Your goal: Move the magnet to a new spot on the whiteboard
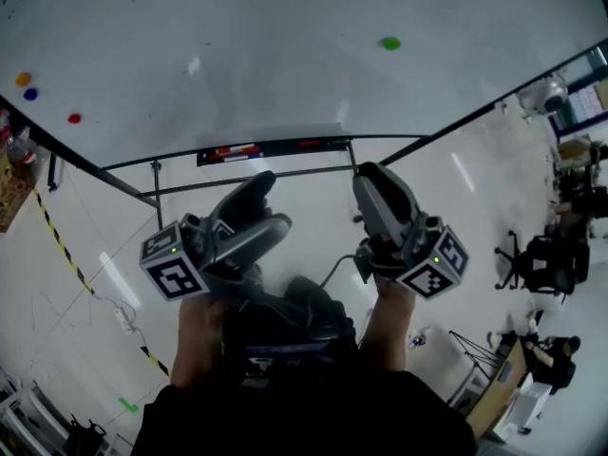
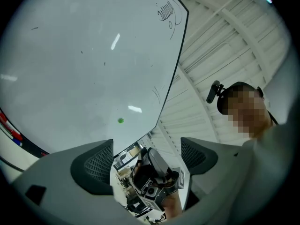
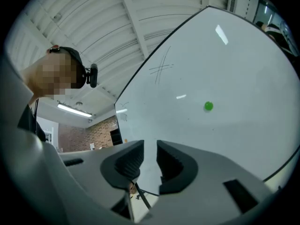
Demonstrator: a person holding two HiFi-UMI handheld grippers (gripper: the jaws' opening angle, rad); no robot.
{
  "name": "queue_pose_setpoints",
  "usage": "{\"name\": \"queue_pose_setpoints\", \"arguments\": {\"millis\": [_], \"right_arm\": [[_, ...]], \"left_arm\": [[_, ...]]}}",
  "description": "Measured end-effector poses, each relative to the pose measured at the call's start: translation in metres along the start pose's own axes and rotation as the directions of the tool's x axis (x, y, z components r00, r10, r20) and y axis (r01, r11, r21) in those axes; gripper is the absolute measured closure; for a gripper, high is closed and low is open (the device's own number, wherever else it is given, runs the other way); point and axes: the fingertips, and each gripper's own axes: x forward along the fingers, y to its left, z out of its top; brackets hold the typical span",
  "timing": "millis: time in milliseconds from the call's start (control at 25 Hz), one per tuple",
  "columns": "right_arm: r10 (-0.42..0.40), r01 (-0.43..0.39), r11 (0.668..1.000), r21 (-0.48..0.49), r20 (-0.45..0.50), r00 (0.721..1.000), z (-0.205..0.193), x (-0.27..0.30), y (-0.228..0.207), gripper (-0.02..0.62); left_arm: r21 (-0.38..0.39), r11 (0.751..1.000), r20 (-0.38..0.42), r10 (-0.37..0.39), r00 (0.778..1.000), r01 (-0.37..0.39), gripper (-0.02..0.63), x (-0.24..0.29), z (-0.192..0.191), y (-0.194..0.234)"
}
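The green magnet [image 1: 390, 43] sat on the whiteboard [image 1: 237, 46] in the upper right of the head view, alone and untouched, well apart from both grippers. An orange magnet [image 1: 23, 80], a blue magnet [image 1: 30, 94] and a red magnet [image 1: 74, 118] were grouped at the far left edge. That left a broad bare stretch of board between them and the green one, probably room enough for a new spot.

Along the board's lower edge, at mid-frame, the marker tray [image 1: 328, 143] held a few markers, red ones among them; the rest was too small to tell.

Below the tray, both grippers were raised side by side and pointed up at the board, apparently in readiness and not yet reaching. The left gripper [image 1: 269, 205] had its jaws spread wide with nothing between them. The right gripper [image 1: 375, 183], on the magnet's side of the frame, had its jaws drawn close with a narrow gap, pinching nothing, so it looked the likelier one to fetch the magnet.
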Motion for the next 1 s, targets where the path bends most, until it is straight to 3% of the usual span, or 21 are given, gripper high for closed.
{"name": "queue_pose_setpoints", "arguments": {"millis": [240,440,600,840,1000], "right_arm": [[-0.045,0.044,0.999,-0.029,-0.005,0.999,0.004,0.004,-0.011,0.508],[-0.104,0.102,0.989,-0.106,-0.014,0.995,0.008,0.011,-0.035,0.508],[-0.128,0.128,0.978,-0.165,0.009,0.992,0.031,0.02,-0.071,0.508],[-0.068,0.076,0.985,-0.154,0.053,0.996,0.067,0.037,-0.117,0.506],[-0.125,0.137,0.971,-0.194,0.072,0.99,0.084,0.04,-0.167,0.508]], "left_arm": [[-0.005,1.0,0.007,-0.002,1.0,0.002,0.164,0.003,0.005,0.004],[-0.004,1.0,0.017,0.031,0.999,-0.031,0.164,0.009,0.007,0.016],[0.039,0.997,0.023,0.062,0.998,-0.063,0.164,0.038,0.019,0.025],[0.122,0.989,0.037,0.081,0.996,-0.085,0.164,0.087,0.037,0.034],[0.138,0.986,0.029,0.093,0.995,-0.096,0.164,0.123,0.041,0.056]]}}
